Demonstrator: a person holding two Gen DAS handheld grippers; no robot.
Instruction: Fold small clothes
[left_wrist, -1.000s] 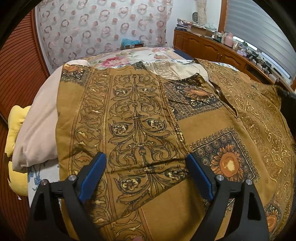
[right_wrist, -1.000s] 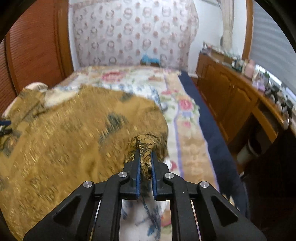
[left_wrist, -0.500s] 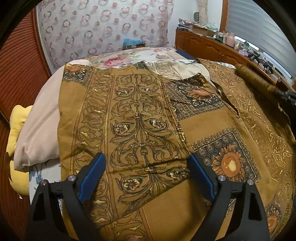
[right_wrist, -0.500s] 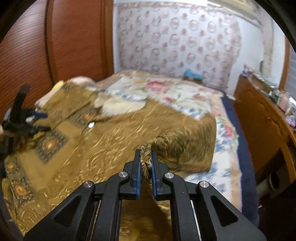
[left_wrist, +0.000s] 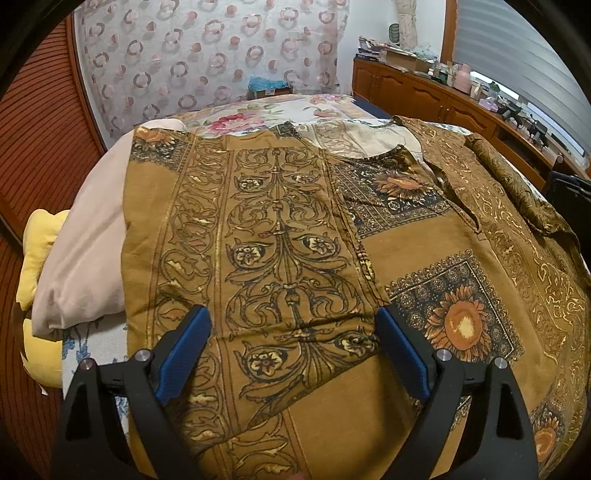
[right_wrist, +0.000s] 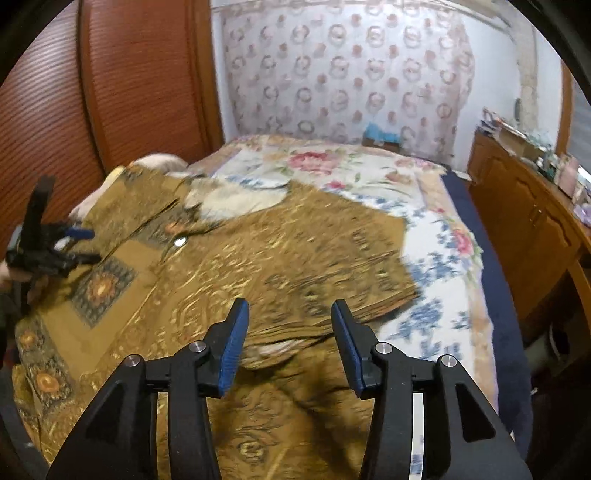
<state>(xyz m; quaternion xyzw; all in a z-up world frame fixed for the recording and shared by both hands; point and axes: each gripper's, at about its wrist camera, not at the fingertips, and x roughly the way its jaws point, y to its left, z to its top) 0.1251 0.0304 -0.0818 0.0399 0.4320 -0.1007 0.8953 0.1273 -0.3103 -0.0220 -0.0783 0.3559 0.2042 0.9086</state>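
The right claw (right_wrist: 287, 345) is opening, its blue pads clear of the brown patterned shirt (right_wrist: 229, 269) beneath them. The left claw (left_wrist: 291, 350) stands spread wide over the shirt's folded side. The shirt lies across the flowered bed (right_wrist: 436, 236), partly over a pink pillow (left_wrist: 92, 229).

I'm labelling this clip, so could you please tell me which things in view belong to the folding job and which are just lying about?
For the job:
- brown patterned garment
- left claw, open
- right claw, opening above the cloth

Lying about:
- pink pillow
- yellow cushion
- floral bedspread
- cluttered sideboard
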